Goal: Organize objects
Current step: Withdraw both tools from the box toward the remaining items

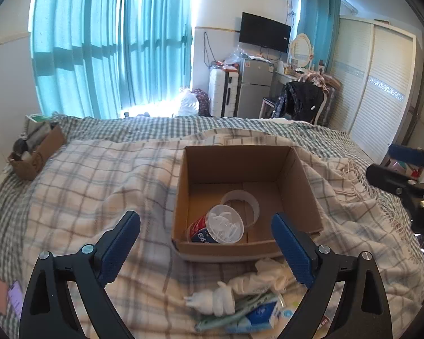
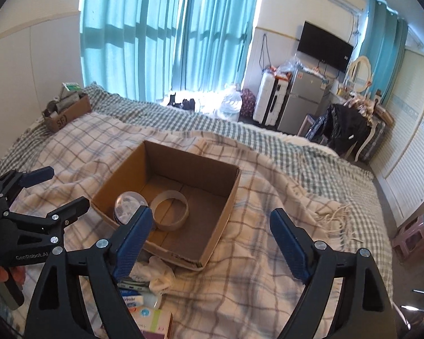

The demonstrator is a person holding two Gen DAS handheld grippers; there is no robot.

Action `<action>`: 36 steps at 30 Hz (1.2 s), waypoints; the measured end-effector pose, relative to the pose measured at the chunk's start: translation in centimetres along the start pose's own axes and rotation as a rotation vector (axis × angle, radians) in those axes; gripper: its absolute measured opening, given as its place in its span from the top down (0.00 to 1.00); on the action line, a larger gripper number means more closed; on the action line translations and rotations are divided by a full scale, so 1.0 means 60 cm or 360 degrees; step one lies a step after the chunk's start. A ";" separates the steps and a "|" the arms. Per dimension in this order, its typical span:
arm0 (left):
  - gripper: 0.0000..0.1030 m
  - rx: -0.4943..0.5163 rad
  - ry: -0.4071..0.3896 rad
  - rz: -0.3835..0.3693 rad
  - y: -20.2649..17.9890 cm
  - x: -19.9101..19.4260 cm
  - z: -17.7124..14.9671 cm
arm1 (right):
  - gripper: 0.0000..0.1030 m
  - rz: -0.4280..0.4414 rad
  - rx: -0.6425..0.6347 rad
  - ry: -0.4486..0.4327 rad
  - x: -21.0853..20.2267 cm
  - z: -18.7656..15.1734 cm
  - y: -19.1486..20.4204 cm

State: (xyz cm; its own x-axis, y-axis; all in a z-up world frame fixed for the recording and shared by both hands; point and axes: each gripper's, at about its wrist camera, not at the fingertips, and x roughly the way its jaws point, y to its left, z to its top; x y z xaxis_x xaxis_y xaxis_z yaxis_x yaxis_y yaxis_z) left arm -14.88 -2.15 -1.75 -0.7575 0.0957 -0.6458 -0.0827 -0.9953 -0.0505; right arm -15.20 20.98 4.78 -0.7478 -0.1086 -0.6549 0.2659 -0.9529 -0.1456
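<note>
Hovering above the near edge of the bed (image 1: 70, 186), both grippers are spread wide with nothing between the fingers. Left gripper (image 1: 205, 244): blue pads apart, pointed at the cardboard box (image 1: 305, 195). Right gripper (image 2: 207, 241): likewise gaping, aimed at the same box from its right side; the left tool shows at the left edge of the right wrist view, fingers parted.

Nearest, on the plaid blanket (image 1: 84, 175) just in front of the box's near wall: a loose pile — white socks (image 1: 257, 279), a white plug (image 1: 195, 301), a blue-and-white packet (image 1: 261, 315), some green-striped item I cannot identify.

Inside the box, near-left corner: a tipped cup with clear lid and red-blue label (image 1: 217, 226), lying on its side. Touching it, toward the box's middle, a clear tape ring (image 1: 241, 203) standing on the floor of the box.

Far left corner of the bed: a second, smaller carton (image 1: 39, 152), stuffed with unclear things.

Beyond the bed: teal curtains (image 1: 99, 42), white suitcase (image 1: 222, 93), small grey fridge (image 1: 254, 90), wall TV (image 1: 264, 32).
</note>
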 end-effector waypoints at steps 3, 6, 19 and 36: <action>0.05 0.0006 -0.0050 -0.0012 -0.006 -0.058 -0.006 | 0.09 -0.0029 -0.0009 -0.0101 -0.070 -0.007 0.004; 0.00 0.0037 -0.0123 0.0025 -0.016 -0.108 -0.012 | 0.04 -0.0026 0.0007 -0.0165 -0.132 -0.015 0.008; 0.00 -0.0006 -0.0132 0.0039 0.000 -0.178 -0.128 | 0.00 0.0023 -0.0047 -0.0163 -0.213 -0.137 0.073; 0.00 -0.0075 0.0162 0.0163 0.027 -0.066 -0.263 | 0.00 0.0129 -0.0044 0.0295 0.022 -0.297 0.155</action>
State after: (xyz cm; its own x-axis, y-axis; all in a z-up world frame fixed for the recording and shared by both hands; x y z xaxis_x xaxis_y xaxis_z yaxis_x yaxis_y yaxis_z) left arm -1.77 -4.37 -11.28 -0.6907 -0.0057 -0.7231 0.0238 -0.9996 -0.0149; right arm -2.85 16.99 -10.65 -0.5994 -0.1284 -0.7901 0.3390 -0.9349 -0.1053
